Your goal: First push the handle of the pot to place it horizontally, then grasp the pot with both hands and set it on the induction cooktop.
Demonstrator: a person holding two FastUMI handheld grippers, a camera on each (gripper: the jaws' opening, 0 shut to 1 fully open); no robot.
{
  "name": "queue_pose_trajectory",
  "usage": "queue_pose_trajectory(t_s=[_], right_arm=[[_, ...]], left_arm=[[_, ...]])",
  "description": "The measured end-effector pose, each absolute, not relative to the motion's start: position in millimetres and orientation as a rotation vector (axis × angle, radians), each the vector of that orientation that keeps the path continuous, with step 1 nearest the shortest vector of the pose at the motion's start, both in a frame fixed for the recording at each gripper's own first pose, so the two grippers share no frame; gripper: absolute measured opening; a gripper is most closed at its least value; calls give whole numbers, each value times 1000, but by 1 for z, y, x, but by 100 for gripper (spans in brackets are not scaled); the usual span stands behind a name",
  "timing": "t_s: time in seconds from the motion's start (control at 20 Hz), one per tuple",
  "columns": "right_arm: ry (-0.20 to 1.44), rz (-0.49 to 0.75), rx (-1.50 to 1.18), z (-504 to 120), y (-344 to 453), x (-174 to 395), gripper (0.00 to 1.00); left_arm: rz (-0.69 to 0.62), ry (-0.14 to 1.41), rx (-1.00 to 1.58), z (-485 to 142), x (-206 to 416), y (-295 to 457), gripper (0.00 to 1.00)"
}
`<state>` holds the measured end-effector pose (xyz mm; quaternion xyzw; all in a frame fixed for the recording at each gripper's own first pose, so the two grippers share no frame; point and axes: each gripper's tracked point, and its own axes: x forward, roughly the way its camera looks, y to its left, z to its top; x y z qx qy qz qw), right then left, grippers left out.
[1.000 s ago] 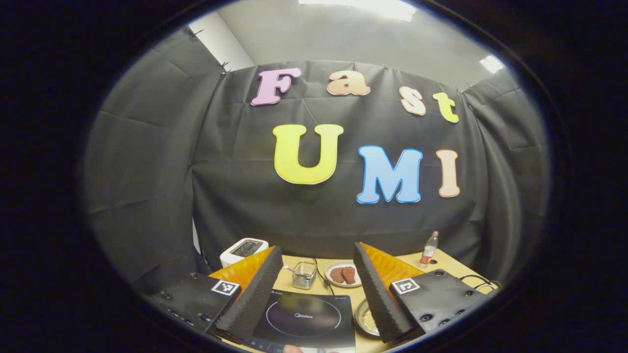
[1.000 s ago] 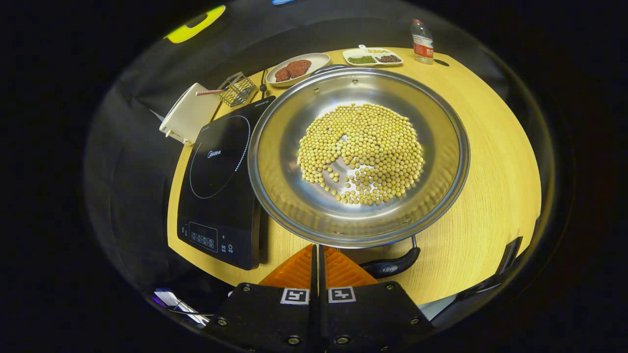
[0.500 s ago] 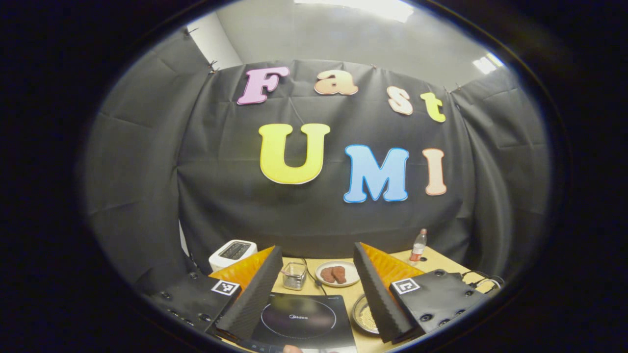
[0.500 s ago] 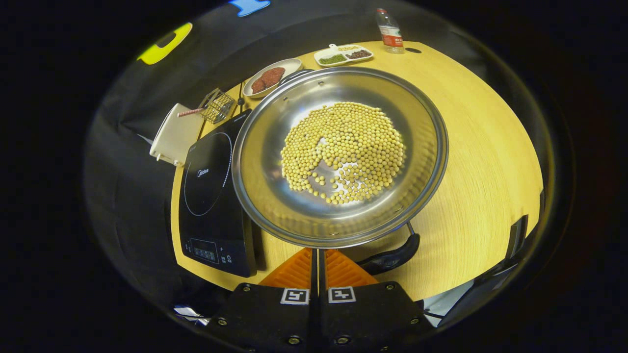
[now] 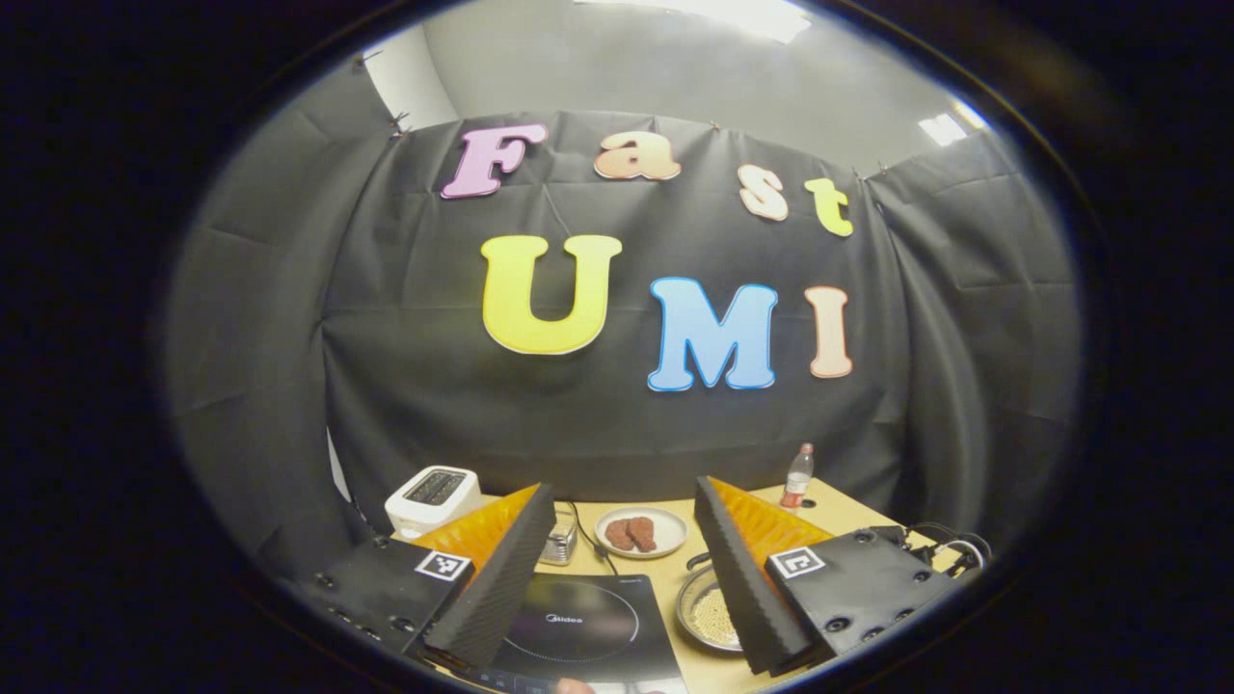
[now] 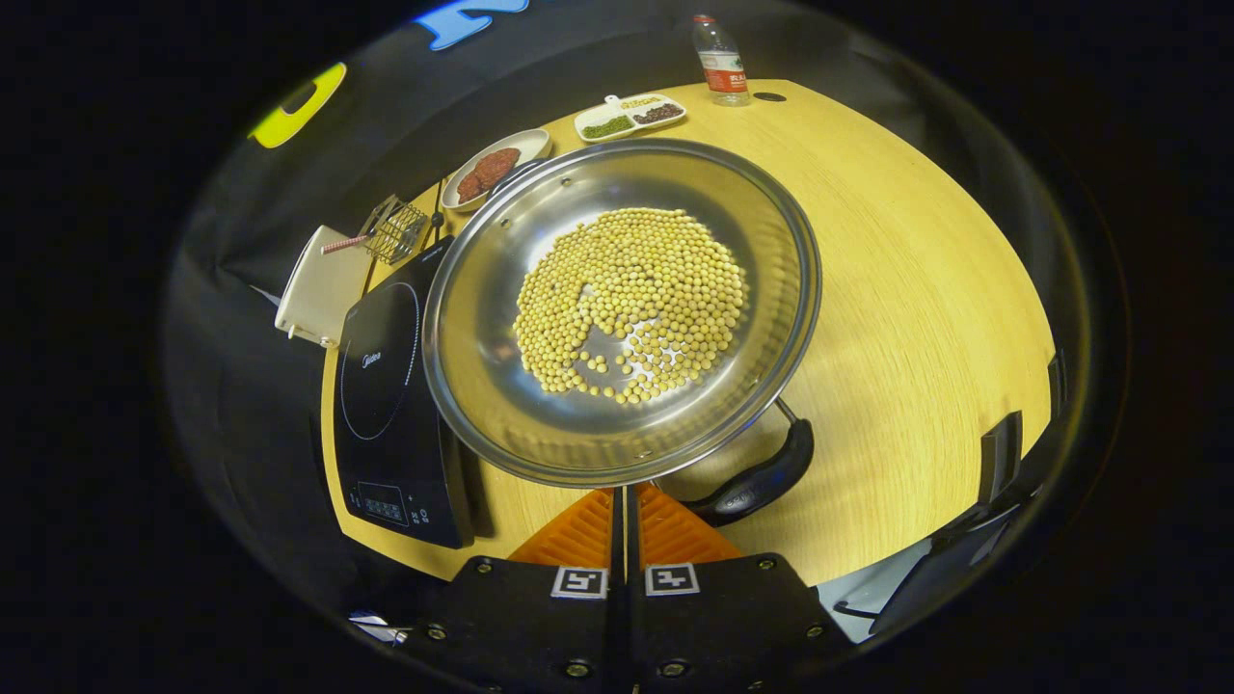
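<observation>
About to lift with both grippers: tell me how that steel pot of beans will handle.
The pot looks rigid but smooth, so probably slippery at its rim. The loose beans would likely roll and shift if it tilts. Its side handle seems the surer hold.

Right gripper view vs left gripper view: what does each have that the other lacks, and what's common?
Right gripper view: the divided dish, the pot's near black handle, the shut right gripper. Left gripper view: a ceiling light, the open left gripper, cables at the table edge. Shared: pot of beans, induction cooktop, plate of meat, bottle, toaster.
</observation>
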<state>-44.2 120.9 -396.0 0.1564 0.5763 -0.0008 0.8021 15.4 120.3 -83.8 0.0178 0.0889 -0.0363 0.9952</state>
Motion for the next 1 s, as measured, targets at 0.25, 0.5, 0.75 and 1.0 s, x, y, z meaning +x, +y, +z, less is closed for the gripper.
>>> queue_pose_trajectory(t_s=[0.25,0.5,0.75,1.0], right_arm=[[1230,-2,352,-397,107,-43,0],[1234,9,355,-397,91,-40,0],[1246,12,355,-399,70,-35,0],[1255,19,332,-400,47,-26,0]], left_arm=[[-62,198,31,-90,11,107,97],[-48,220,46,-96,10,90,95],[-32,232,44,-100,15,69,95],[-24,233,52,-102,26,49,96]])
